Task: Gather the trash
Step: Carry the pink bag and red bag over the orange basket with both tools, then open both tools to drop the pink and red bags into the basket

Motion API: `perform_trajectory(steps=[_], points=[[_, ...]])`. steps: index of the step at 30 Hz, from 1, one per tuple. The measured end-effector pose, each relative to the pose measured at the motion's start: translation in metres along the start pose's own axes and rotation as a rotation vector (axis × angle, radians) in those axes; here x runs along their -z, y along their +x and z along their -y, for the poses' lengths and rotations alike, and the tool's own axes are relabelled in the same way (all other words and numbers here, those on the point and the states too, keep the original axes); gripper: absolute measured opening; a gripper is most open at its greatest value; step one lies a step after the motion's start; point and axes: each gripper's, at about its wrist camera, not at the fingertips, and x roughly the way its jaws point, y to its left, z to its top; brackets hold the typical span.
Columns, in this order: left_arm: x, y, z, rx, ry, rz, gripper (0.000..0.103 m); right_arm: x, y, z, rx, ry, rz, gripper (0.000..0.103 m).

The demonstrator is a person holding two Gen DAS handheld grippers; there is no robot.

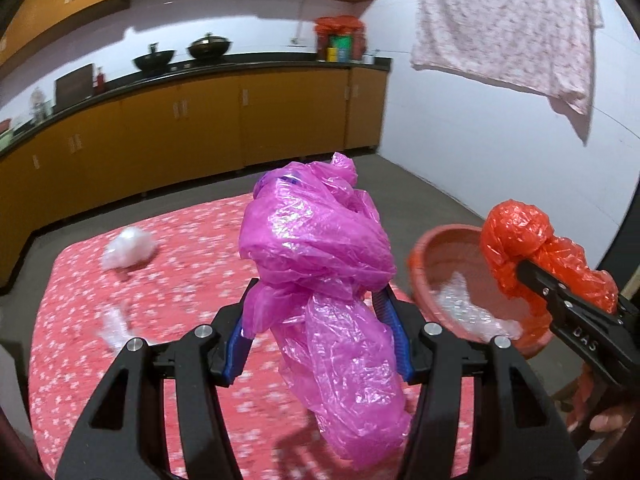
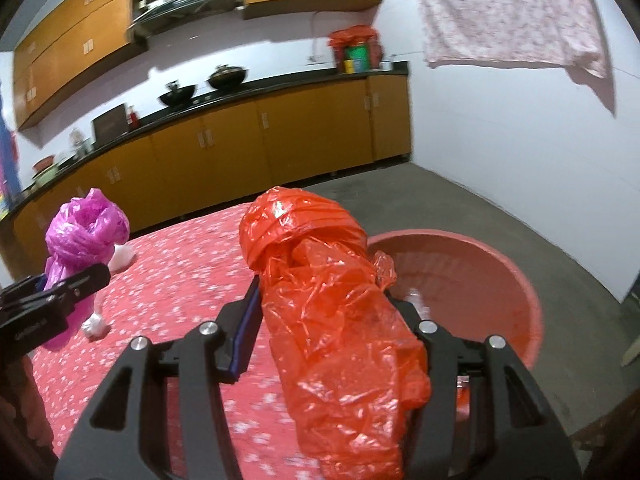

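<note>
The left gripper [image 1: 318, 312] is clenched about halfway on a crinkled magenta plastic bag [image 1: 320, 248], held above the red floral cloth [image 1: 192, 280] left of the round pink basin [image 2: 472, 264]. The right gripper [image 2: 332, 312] likewise clamps one knotted orange plastic bag [image 2: 320, 264] at the basin's near rim. Two white plastic wads [image 1: 128, 250] lie on the cloth, and clear crumpled plastic [image 1: 464, 308] sits inside the basin.

Left tongs [image 1: 320, 300] and right tongs [image 2: 328, 300] side by side, angled downward, each clamped around crumpled plastic.
</note>
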Motion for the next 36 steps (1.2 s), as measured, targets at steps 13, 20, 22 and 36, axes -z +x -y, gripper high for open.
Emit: perform_trajectory(steps=[13,20,22,36], points=[[-0.014,0.030,0.072,0.173,0.044,-0.024,0.055,-0.004,-0.016,0.066,0.155,0.081,0.061,0.052],[-0.019,0.052,0.100,0.237,0.056,-0.049,0.055,-0.003,-0.015,0.086,0.202,0.114,0.071,0.052],[-0.020,0.058,0.108,0.248,0.068,-0.057,0.055,-0.003,-0.013,0.090,0.209,0.124,0.068,0.052],[-0.025,0.088,0.140,0.298,0.108,-0.096,0.055,-0.001,0.001,0.106,0.224,0.175,0.057,0.052]])
